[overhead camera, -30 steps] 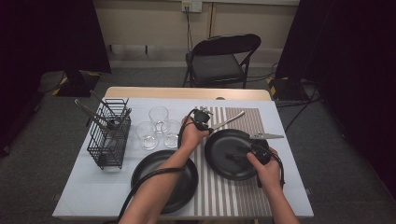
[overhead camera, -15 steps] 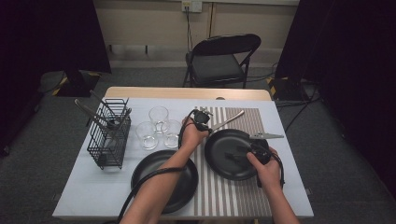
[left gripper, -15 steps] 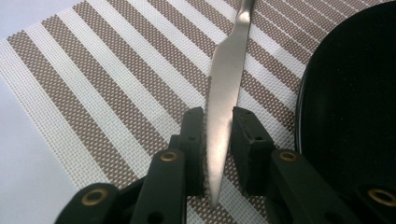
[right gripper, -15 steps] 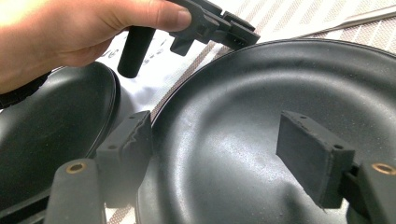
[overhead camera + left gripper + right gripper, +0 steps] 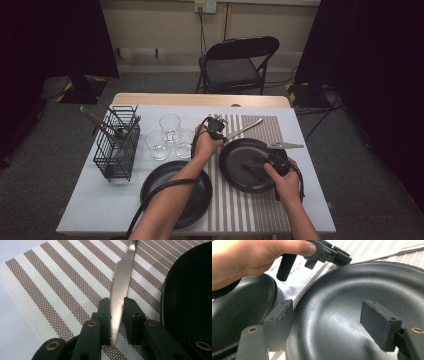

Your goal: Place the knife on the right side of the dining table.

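Note:
A silver knife lies slanted on the striped placemat, just beyond a black plate. My left gripper reaches down to it. In the left gripper view the blade runs between the two pads of the left gripper, which have just been closing and now touch both its edges. My right gripper hangs open over that plate. In the right gripper view its jaws stand wide apart, one by the rim and one over the bowl, holding nothing.
A second black plate sits at the front left, under the left forearm. Three clear glasses stand behind it, beside a black wire rack holding utensils. A flat metal utensil lies right of the plate. A folding chair stands beyond the table.

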